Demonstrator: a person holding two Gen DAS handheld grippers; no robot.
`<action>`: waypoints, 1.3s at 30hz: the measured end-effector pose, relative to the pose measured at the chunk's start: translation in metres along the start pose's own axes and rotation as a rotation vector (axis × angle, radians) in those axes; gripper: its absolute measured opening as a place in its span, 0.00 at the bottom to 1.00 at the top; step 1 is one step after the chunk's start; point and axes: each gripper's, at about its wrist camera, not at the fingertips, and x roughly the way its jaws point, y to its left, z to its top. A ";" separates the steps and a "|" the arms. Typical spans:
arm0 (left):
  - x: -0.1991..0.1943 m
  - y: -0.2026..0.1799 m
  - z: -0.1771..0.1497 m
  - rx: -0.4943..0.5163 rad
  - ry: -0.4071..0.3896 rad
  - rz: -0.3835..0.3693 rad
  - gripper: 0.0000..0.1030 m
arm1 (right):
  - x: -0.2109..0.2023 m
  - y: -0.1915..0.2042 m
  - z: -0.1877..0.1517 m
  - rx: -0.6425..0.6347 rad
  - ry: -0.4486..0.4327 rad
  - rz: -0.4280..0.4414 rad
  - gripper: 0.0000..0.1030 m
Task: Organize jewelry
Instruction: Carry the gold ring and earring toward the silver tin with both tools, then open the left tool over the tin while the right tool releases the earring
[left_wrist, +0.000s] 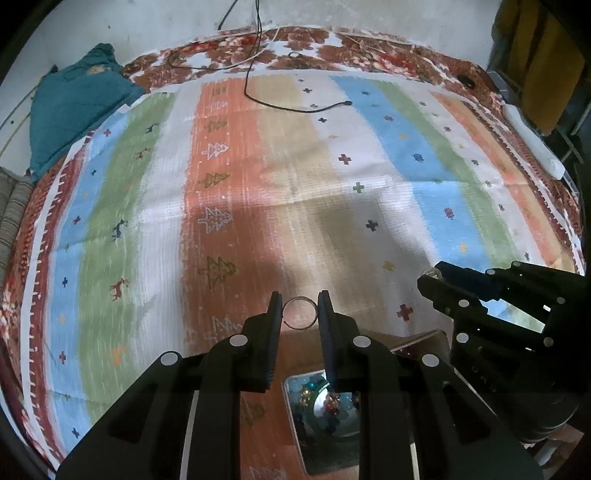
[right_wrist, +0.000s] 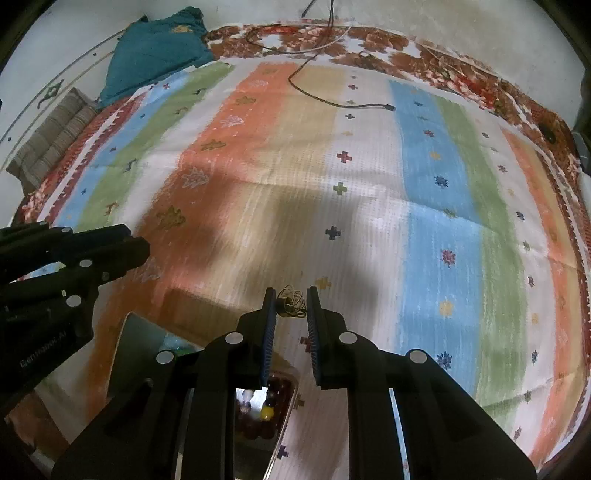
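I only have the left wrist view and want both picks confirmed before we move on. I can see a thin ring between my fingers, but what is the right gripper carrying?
Observer: The right gripper is pinching a small coiled tangle of thin wire between its fingers.
Operator: What lies beneath that gripper?
Observer: A tray compartment filled with dark reddish-brown beads.
Operator: Anything else in it?
Observer: One yellow bead sits among them.
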 end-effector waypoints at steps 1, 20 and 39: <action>-0.002 -0.001 -0.001 0.000 -0.003 -0.002 0.19 | -0.001 0.000 -0.001 0.001 -0.002 -0.002 0.17; -0.040 -0.010 -0.036 0.011 -0.067 -0.039 0.19 | -0.034 0.015 -0.035 -0.017 -0.031 0.036 0.17; -0.058 -0.007 -0.052 -0.024 -0.099 -0.054 0.24 | -0.048 0.022 -0.052 0.000 -0.046 0.060 0.32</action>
